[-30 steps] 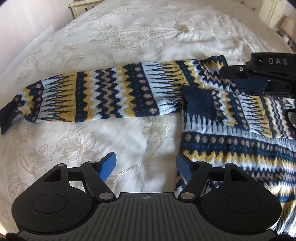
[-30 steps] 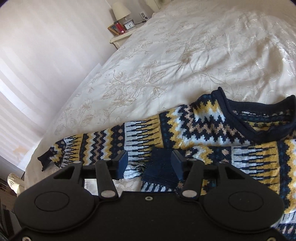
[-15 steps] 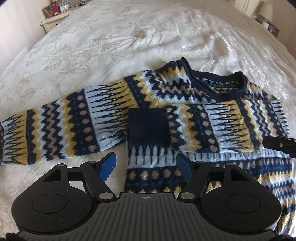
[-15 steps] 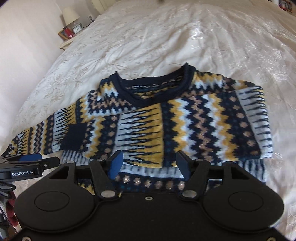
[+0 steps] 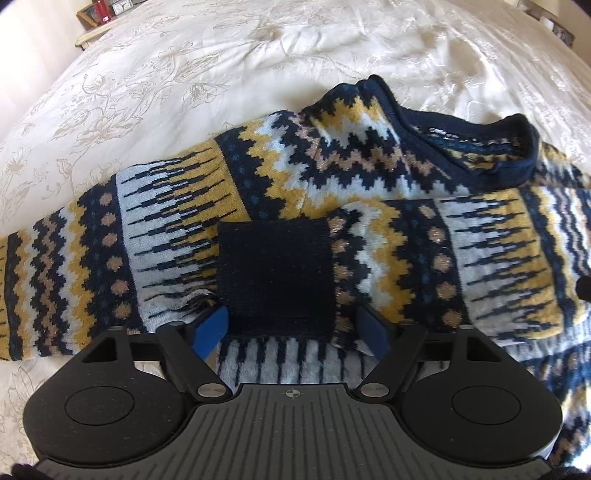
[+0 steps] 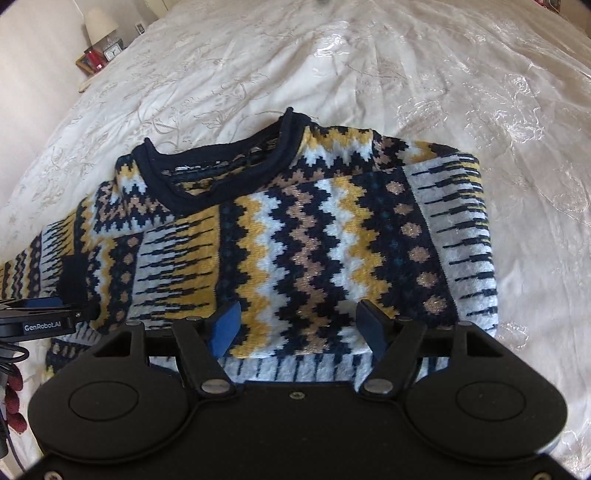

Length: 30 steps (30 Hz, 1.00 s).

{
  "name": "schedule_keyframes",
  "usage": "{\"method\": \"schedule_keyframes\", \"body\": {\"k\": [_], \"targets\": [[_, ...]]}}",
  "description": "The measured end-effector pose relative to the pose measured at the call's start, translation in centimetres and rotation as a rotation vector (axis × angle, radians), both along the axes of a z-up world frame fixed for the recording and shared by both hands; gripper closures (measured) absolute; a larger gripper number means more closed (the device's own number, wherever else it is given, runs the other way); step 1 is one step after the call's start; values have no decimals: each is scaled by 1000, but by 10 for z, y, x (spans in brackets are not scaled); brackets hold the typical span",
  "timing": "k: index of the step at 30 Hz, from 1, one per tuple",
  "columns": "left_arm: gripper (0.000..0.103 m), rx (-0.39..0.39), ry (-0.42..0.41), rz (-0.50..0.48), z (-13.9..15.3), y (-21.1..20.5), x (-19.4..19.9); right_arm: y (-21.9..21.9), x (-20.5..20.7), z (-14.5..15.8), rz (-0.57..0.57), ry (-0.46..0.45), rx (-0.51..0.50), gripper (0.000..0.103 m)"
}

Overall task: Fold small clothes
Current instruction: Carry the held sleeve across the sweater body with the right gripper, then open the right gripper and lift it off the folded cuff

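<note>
A navy, yellow and white patterned sweater (image 6: 295,229) lies flat on the bed, collar (image 6: 221,177) away from me. One sleeve is folded across the chest, its navy cuff (image 5: 275,277) lying on the body. The other sleeve (image 5: 74,266) stretches out to the left. My left gripper (image 5: 291,328) is open, its blue fingertips either side of the cuff, close above it. My right gripper (image 6: 299,325) is open over the folded sleeve near the sweater's right side. The left gripper also shows in the right wrist view (image 6: 44,314), at the left edge.
A cream embroidered bedspread (image 6: 406,74) covers the bed all around the sweater. A nightstand with a lamp (image 6: 98,22), a clock and a red item (image 5: 99,9) stands at the far left.
Both grippers have swung toward the sweater's body and come closer to it. The left one now sits over the folded sleeve's cuff. Both jaws stay open.
</note>
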State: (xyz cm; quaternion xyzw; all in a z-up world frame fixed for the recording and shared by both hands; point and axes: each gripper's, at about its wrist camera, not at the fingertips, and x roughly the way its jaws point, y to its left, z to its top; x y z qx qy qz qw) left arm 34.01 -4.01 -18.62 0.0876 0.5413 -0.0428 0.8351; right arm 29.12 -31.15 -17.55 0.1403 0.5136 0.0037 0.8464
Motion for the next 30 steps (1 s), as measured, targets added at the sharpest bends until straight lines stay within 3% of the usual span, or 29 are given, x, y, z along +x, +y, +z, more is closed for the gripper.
{"method": "schedule_keyframes", "body": {"k": [3,7,12,18,24,26,27,29,30], "targets": [[10,3,-8,14,-8,2,1,-9,4,-10,-13,15,-28,31],[0,-76,5,68,-19,16,2,-16,4,-17,-20,13,-38,31],[0,-86,2,70,-25,20,1,-16,3,-12,-14,4,-42,30],[0,-90,-38,75,-22,24,2,-44,-17,11,-126,-93,-62,28],[0,-86,-42,79,-25,20,-6,-81,-8,-10,-171,-12,-79,29],[0,-85,-34,78,-27,19,-9,-88,-3,-16,-181,15,-40,36],[0,-84,-29,79,-27,19,-10,-89,-2,-18,-180,25,-22,45],[0,-83,-21,78,-26,19,-8,-87,1,-18,-164,33,-15,67],[0,-84,-15,78,-25,19,-4,-85,2,-15,-154,37,-40,83]]}}
